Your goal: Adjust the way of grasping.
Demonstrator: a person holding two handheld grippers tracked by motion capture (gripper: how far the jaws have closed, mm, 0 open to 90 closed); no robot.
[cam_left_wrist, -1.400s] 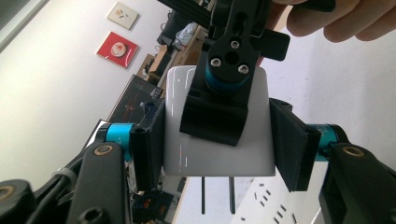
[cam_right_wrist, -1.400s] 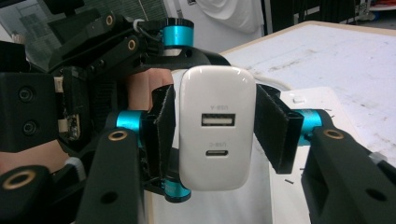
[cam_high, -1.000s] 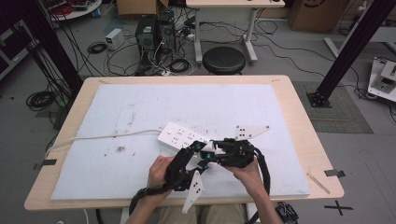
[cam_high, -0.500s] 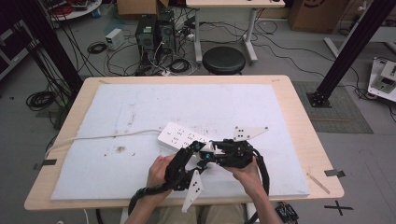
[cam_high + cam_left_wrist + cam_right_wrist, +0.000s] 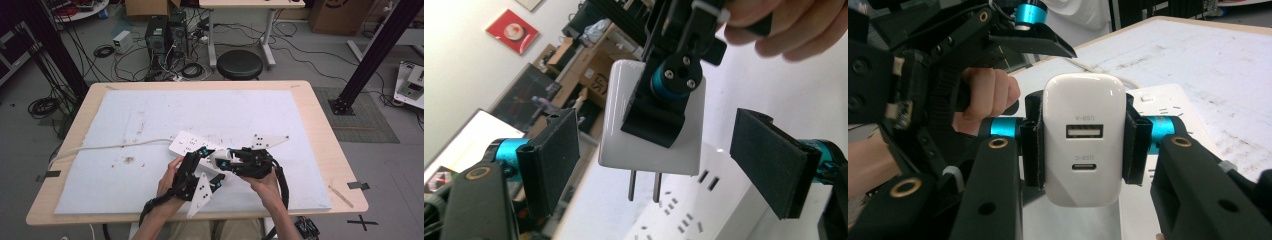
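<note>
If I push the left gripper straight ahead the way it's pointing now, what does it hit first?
Most likely the white charger, which hangs between the left gripper's open jaws while the right gripper clamps it. Just beyond lies the white power strip; depth is hard to judge.

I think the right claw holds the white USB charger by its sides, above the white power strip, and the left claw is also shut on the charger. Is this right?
Not quite. The left claw is open: in the left gripper view its pads stand apart from the white USB charger, its jaws having just opened. The rest holds: the right claw grips the charger by its sides above the white power strip.
</note>
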